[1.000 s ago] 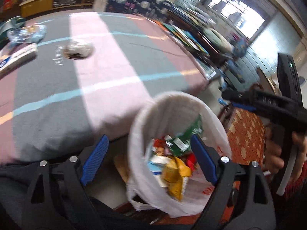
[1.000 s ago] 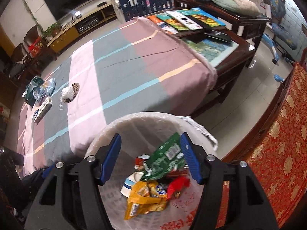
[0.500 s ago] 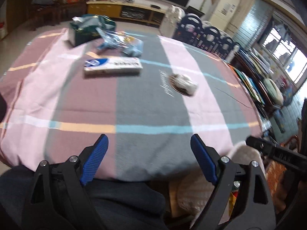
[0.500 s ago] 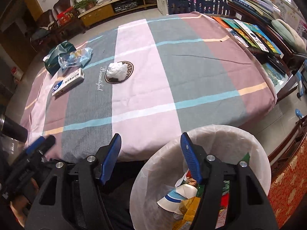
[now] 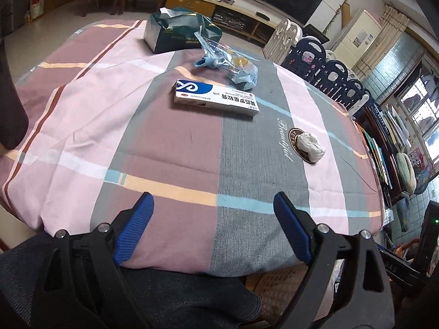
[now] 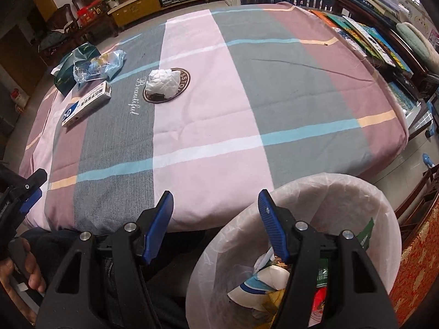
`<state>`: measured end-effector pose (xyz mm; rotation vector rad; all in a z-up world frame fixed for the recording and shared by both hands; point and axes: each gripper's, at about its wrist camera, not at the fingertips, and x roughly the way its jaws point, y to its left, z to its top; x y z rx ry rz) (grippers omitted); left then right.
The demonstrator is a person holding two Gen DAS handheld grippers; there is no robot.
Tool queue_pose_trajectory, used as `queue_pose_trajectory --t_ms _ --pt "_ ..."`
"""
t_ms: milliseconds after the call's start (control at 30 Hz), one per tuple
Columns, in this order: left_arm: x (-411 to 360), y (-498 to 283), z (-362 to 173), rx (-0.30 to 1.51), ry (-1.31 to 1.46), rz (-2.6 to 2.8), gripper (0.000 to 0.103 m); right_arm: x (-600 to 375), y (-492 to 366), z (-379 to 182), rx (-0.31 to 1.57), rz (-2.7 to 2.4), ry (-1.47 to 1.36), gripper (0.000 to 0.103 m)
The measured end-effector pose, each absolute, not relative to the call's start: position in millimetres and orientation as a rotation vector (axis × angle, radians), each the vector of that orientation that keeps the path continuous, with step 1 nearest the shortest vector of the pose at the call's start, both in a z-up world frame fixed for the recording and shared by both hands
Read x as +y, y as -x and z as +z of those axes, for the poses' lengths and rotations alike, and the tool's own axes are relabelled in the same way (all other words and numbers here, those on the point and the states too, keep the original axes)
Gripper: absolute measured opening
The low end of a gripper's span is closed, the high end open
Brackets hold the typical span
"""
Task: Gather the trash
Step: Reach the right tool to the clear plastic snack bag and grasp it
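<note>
Ribbed blue fingers of the left gripper stand wide and empty over the near edge of a table draped in plaid cloth; the right gripper is half open, also empty, beside a round bin lined with thin white plastic. Farther out lie a crumpled white paper wad, a flat medicine carton, a crinkled clear bag and a dark green tissue box

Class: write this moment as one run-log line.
left gripper: open, empty | right gripper: open, empty | crumpled tissue, medicine box, plastic bag: on tablecloth | bin: part-filled
</note>
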<state>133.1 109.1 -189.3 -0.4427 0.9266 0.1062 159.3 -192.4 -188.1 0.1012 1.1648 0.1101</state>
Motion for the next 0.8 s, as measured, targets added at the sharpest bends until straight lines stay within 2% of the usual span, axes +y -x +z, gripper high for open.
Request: queue_pose_trajectory --t_ms 200,400,667,800 --pt "120.5 -122.2 -178.9 0.868 0.438 0.227 0.089 -165.5 -192.5 -167.4 1.111 0.174 -0.111 0.063" --pt "145.4 -107.7 -165.5 0.775 0.434 0.369 0.089 -57.6 -261.7 -146.4 1.0 0.299 0.073 0.063" --pt "175.3 -106.5 -187.2 0.829 0.555 0.408 0.089 110.1 -329.2 -163.1 0.851 0.365 0.402 0.063" --pt "181.2 -106.5 -195.2 0.853 0.601 0.4 0.089 146.1 -364.5 -187.3 0.842 0.292 0.493 0.068"
